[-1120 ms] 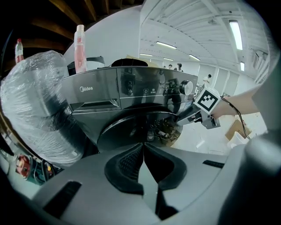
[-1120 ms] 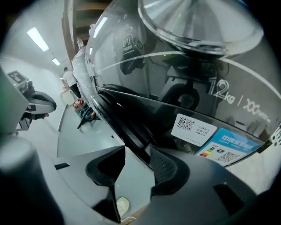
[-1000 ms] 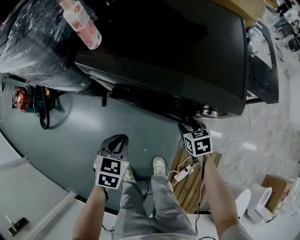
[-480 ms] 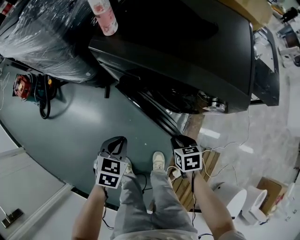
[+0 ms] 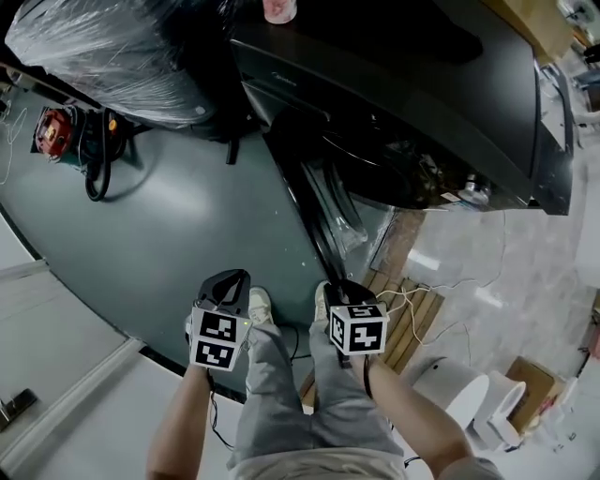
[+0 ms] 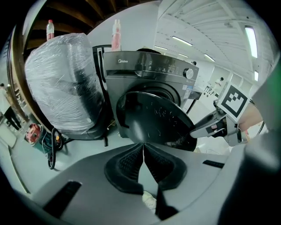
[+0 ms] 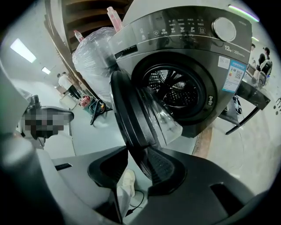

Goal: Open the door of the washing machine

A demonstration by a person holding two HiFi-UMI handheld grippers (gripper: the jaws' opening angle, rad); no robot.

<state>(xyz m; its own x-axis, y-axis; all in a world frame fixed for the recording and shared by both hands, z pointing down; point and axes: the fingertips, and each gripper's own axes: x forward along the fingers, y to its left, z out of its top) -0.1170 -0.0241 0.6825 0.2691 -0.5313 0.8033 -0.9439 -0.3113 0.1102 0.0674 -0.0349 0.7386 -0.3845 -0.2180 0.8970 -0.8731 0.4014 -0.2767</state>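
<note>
The dark front-loading washing machine (image 5: 422,94) stands ahead with its round door (image 5: 323,211) swung wide out toward me. The drum (image 7: 175,90) shows through the opening. My right gripper (image 5: 342,284) is at the door's free rim. In the right gripper view the door (image 7: 127,110) runs down between the pads, and the right gripper (image 7: 136,151) is shut on that rim. My left gripper (image 5: 234,278) hangs left of the door, apart from it. In its own view the left gripper (image 6: 142,147) has pads meeting at the tips with nothing between them.
A bulky plastic-wrapped thing (image 5: 103,47) stands left of the machine, and a pink bottle (image 5: 279,9) sits on top of it. A red tool and black cable (image 5: 56,131) lie on the floor. A wooden pallet (image 5: 412,319), white bucket (image 5: 459,389) and cardboard box (image 5: 530,380) are at the right.
The door has swung from nearly closed to wide open, drawn toward me by the right gripper. Both grippers have come back from the machine.
</note>
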